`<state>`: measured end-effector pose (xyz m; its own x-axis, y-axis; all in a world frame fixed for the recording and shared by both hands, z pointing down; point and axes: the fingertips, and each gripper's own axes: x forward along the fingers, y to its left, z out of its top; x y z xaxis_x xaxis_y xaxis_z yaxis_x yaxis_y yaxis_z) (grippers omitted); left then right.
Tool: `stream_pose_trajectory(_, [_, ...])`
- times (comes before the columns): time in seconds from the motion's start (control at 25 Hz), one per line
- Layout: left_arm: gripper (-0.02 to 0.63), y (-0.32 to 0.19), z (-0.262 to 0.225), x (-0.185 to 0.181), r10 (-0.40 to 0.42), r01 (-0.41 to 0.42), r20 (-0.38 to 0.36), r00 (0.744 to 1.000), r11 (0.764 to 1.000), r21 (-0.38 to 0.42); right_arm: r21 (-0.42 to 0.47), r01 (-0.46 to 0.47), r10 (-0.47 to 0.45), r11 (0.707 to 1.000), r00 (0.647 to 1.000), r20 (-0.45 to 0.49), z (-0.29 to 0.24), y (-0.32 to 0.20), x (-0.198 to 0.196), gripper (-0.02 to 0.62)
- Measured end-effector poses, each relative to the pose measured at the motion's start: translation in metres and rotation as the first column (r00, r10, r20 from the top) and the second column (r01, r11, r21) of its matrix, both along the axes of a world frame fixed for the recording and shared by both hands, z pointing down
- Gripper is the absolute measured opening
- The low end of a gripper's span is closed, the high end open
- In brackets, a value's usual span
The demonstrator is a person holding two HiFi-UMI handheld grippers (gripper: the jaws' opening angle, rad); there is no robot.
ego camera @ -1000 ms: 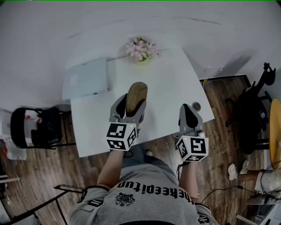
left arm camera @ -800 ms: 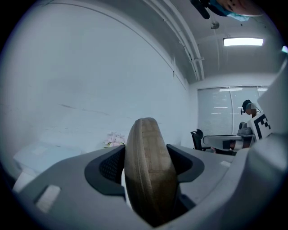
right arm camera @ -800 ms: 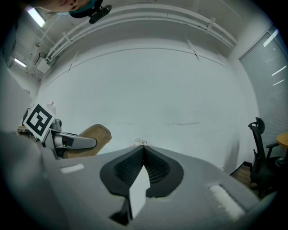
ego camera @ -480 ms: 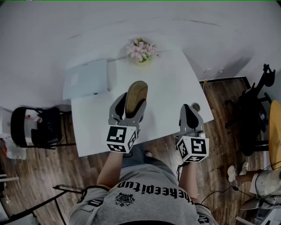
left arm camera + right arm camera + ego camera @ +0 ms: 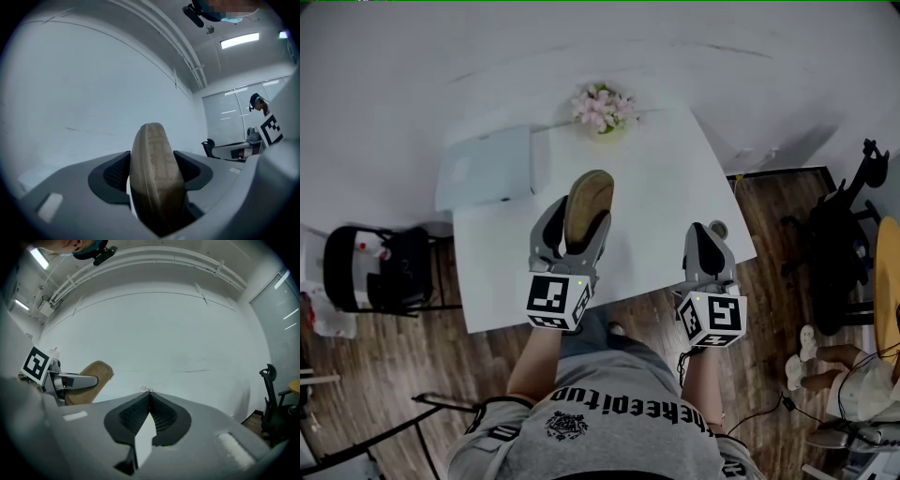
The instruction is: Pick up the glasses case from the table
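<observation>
Table [image 5: 656, 187]: white, with a flower pot [image 5: 602, 108] at its 12 o'clock edge and a flat white box [image 5: 485, 169] at 10 o'clock.

Left gripper [image 5: 578, 223]: positioned over the table between centre and 7 o'clock. Its jaws stand wide and clamp the glasses case [image 5: 152, 178] by its two broad faces. The case stands on edge and projects past the jaw tips toward 12 o'clock.

Right gripper [image 5: 149, 398]: at the table's 4 o'clock edge, jaws closed together, nothing between them.

Status: grasp complete. In both gripper views only wall shows behind the case, so it is judged clear of the table. The pick-up appears essentially done.
</observation>
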<state>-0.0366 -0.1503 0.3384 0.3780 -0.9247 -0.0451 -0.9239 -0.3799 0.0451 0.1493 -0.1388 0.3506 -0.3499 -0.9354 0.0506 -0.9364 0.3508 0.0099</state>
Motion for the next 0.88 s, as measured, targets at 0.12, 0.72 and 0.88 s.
stream_pose_trajectory(0.12, [0.305,0.0019,-0.0033,-0.0008,-0.006,0.006,-0.001,1.0,1.0,0.023,0.0,0.003,-0.003,1.0,1.0,0.0,0.0003,0.0002,-0.0003,0.003])
stream_pose_trajectory(0.72, [0.305,0.007,-0.0069,-0.0004,-0.007,0.007,-0.002,1.0,0.999,0.053,0.003,0.015,-0.015,1.0,1.0,-0.014,-0.0007,0.0027,-0.002,0.002])
stream_pose_trajectory(0.88, [0.305,0.0061,-0.0078,-0.0008,-0.005,0.005,-0.004,1.0,0.999,0.054,0.007,0.017,-0.017,1.0,1.0,-0.021,-0.0026,0.0022,-0.0033,0.002])
